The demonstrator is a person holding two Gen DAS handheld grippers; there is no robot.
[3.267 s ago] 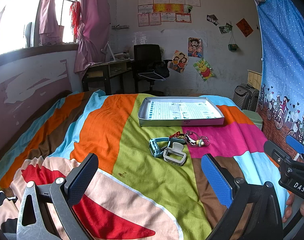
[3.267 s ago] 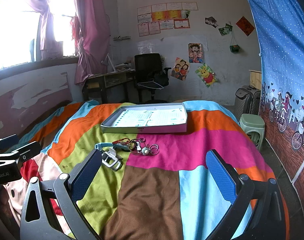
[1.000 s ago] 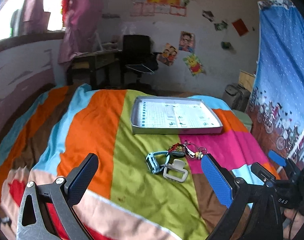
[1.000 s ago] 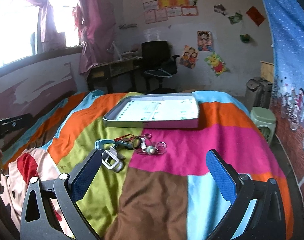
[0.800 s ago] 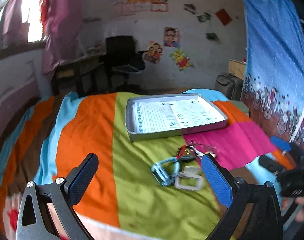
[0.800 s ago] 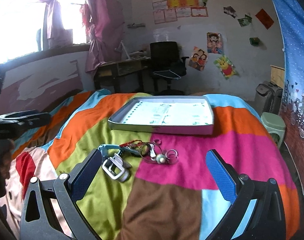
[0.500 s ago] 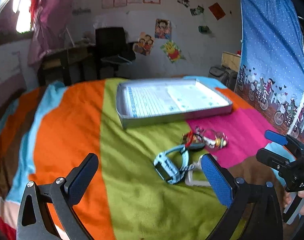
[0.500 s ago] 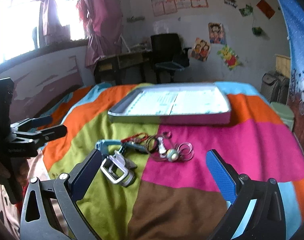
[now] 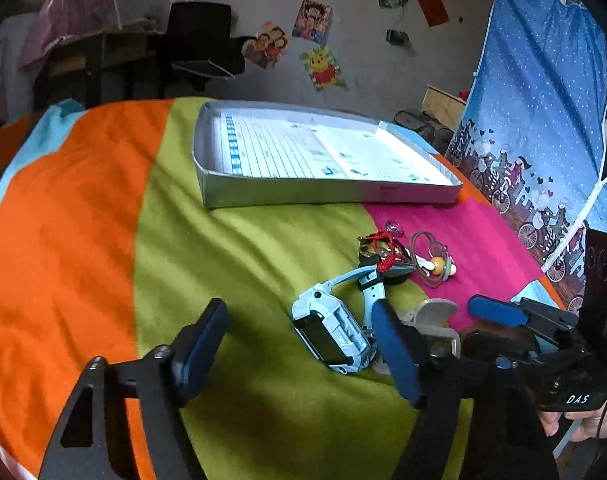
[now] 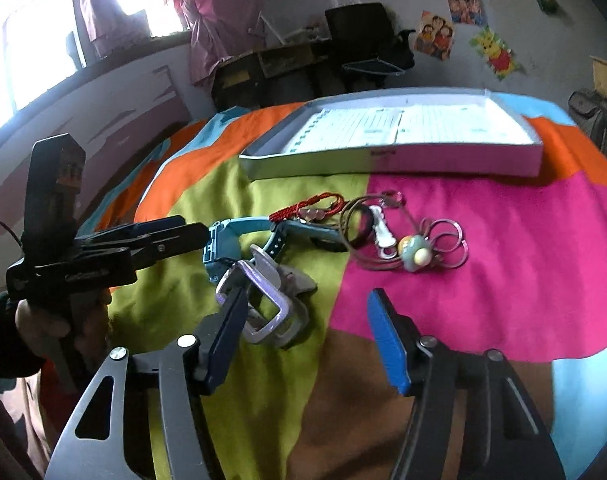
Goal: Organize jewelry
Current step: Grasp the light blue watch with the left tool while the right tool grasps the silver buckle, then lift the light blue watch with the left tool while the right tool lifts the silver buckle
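I judged the main risk was a tangle: the blue watch (image 9: 335, 332), the grey watch frame (image 10: 269, 308) and the red cord bracelet (image 10: 315, 205) lay touching, so one pull could drag the others off the striped blanket (image 9: 83, 220). My left gripper (image 9: 299, 356) pointed downward, its jaws just closing but not yet pressing, the blue watch between them. My right gripper (image 10: 307, 344) also tilted down, half closed on nothing, the frame beside its left finger. The shallow box (image 9: 323, 194) waited beyond the pile.
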